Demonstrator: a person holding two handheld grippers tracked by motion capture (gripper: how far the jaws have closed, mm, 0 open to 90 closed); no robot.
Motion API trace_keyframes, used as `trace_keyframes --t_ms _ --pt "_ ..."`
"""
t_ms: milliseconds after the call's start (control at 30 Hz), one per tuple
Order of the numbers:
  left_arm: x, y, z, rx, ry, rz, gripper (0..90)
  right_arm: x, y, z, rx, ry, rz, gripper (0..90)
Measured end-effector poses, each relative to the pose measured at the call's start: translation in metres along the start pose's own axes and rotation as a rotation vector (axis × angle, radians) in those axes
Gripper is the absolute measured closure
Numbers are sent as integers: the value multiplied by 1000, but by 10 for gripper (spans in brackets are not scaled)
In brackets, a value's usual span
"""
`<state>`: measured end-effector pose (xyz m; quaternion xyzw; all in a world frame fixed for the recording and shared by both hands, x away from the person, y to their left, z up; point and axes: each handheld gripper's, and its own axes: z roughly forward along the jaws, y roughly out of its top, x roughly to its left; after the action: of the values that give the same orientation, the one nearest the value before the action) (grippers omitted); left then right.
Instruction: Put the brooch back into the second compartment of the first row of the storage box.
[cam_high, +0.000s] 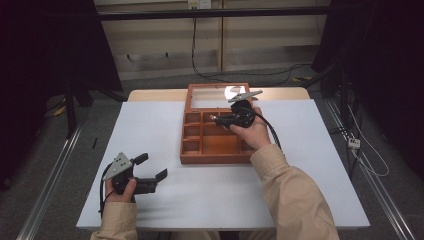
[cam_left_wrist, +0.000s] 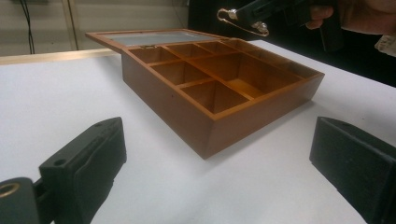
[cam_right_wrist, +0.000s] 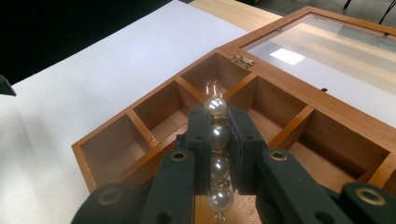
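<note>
A wooden box with several compartments lies open on the white table, its glass lid folded back. My right gripper hovers over the box's back compartments, shut on a pearl hairpin; a row of pearls sits between its jaws with the gold clip end poking out past them. In the left gripper view the same pearl hairpin hangs in the right gripper above the box. My left gripper rests on the table at the front left, open and holding nothing, aimed at the box.
The white table has bare room left of the box and along the front. Metal rails run along both sides of the table, and cables lie on the floor behind it. A cable trails from the right gripper.
</note>
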<state>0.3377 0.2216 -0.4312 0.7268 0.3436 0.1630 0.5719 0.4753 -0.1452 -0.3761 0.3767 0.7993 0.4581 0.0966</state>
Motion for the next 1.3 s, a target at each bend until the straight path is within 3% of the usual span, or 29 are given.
trace_keyframes --t_ms 400,1300 --pt "1 0 0 1 1 -5 35 -3 7 6 3 -16 -7 809" --pt "1 0 0 3 -4 0 35 -16 9 17 -4 -35 27 809"
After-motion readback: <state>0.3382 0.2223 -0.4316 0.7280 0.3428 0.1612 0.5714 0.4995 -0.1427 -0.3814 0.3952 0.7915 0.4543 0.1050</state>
